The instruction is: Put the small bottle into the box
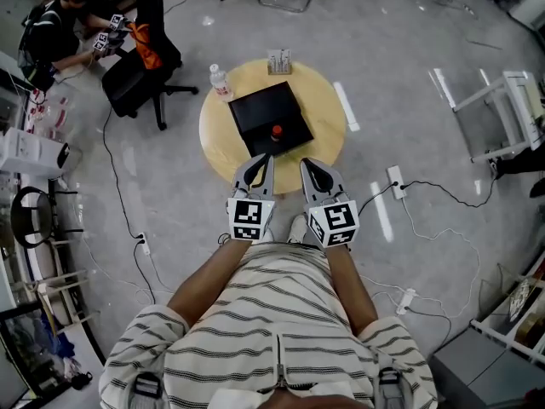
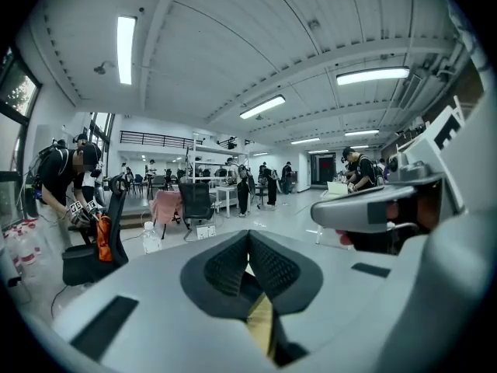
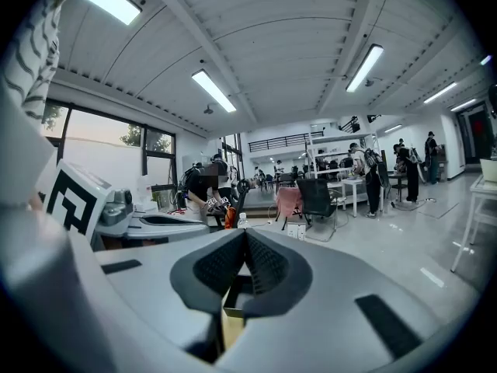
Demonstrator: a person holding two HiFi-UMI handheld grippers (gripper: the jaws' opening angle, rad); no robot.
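Note:
A black box (image 1: 271, 118) sits on the round wooden table (image 1: 215, 135). Inside it stands a small dark bottle with a red cap (image 1: 276, 132). My left gripper (image 1: 263, 159) hovers at the table's near edge, just short of the box, jaws shut with nothing between them. Beside it, my right gripper (image 1: 307, 166) is also shut and empty. In the left gripper view the pads of the left gripper (image 2: 248, 236) meet, with the right gripper's body at the right. In the right gripper view the right gripper (image 3: 245, 236) is closed too, and a corner of the box (image 3: 230, 292) shows below the pads.
A clear water bottle (image 1: 220, 83) stands at the table's far left edge and a small white holder (image 1: 279, 60) at its far edge. A black office chair (image 1: 143, 56) is to the left, with a person beside it. Cables and power strips (image 1: 396, 181) lie on the floor.

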